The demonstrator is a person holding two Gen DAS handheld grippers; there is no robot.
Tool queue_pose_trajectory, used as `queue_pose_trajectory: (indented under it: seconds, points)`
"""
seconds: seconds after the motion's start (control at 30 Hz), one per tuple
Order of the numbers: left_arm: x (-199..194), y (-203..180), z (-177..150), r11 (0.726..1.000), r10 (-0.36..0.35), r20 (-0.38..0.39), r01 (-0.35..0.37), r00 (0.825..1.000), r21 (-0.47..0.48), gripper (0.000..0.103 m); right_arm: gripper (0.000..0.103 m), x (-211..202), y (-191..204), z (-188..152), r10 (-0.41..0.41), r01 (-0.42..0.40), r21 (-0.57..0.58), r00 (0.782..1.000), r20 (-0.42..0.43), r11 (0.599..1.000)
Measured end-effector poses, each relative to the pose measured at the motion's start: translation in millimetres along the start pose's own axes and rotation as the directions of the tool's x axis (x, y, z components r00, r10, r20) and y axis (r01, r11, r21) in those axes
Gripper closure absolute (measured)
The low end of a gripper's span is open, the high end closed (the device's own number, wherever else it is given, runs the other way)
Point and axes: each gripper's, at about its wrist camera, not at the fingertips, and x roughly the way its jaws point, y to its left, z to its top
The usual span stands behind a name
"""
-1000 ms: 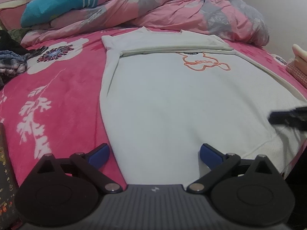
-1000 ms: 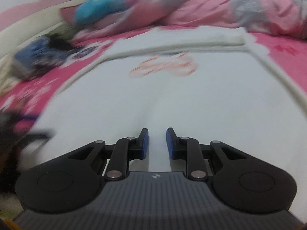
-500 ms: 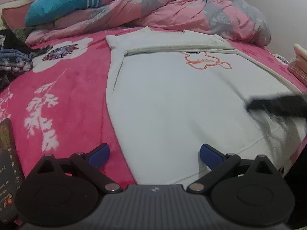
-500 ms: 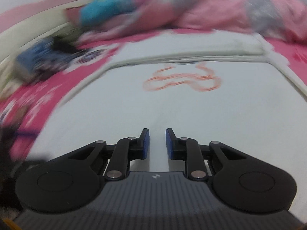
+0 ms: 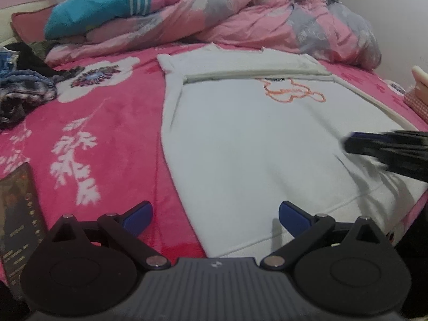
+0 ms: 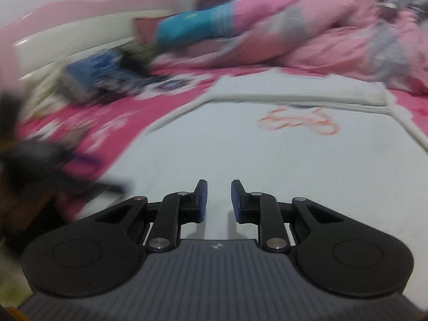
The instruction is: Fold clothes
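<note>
Pale grey sweatshirt with an orange outline print (image 5: 254,139) lies flat on the pink floral bed blanket (image 5: 101,133), its top band already folded down over the chest. Right tongs (image 6: 217,198) have slid inward over the sweatshirt from its right hem side; narrow gap, nothing between the pads. Left tongs (image 5: 215,214) are wide, empty, straddling the sweatshirt's near-left hem corner. Looks like lining up for the next fold, no grip yet.
</note>
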Motion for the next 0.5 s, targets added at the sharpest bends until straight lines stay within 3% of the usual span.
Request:
queue_pose_trajectory:
  seconds: [0.07, 0.17, 0.2, 0.27, 0.3, 0.37, 0.43, 0.5]
  points:
    - [-3.7, 1.0, 0.9, 1.0, 0.01, 0.007, -0.01, 1.0, 0.0, 0.002, 0.088, 29.1, 0.8, 1.4, -0.059, 0.058, -0.033, 0.998, -0.019, 0.998]
    - [-7.0, 4.4, 2.5, 1.0, 0.021, 0.022, -0.021, 1.0, 0.003, 0.002, 0.092, 38.7, 21.1, -10.4, -0.017, 0.016, -0.059, 1.0, -0.025, 0.998]
    - [-7.1, 5.8, 3.0, 1.0, 0.023, 0.024, -0.023, 0.999, 0.003, 0.002, 0.093, 35.9, 28.9, -14.4, 0.021, -0.022, -0.058, 0.999, -0.025, 0.998]
    - [-3.2, 9.7, 4.1, 1.0, 0.023, 0.019, -0.023, 1.0, -0.003, 0.002, 0.093, 20.2, 43.0, -22.9, 0.185, -0.186, -0.022, 0.982, -0.037, 0.982]
    - [-0.5, 11.8, 4.6, 1.0, 0.025, 0.013, -0.025, 1.0, -0.007, 0.002, 0.094, 15.4, 45.4, -24.4, 0.227, -0.228, -0.024, 0.973, -0.041, 0.973]
    - [3.5, 15.2, 5.1, 0.999, 0.029, 0.003, -0.029, 1.0, -0.017, 0.002, 0.095, 9.7, 43.1, -21.6, 0.233, -0.235, -0.053, 0.972, -0.037, 0.971]
    - [3.7, 17.2, 5.2, 0.999, 0.025, 0.002, -0.025, 1.0, -0.03, 0.002, 0.095, 11.0, 25.3, -10.7, 0.165, -0.165, -0.029, 0.986, 0.0, 0.986]
    - [2.5, 17.7, 4.9, 0.999, 0.023, 0.006, -0.022, 1.0, -0.038, 0.002, 0.095, 22.0, -9.7, 5.9, 0.026, -0.03, 0.079, 0.999, 0.043, 0.996]
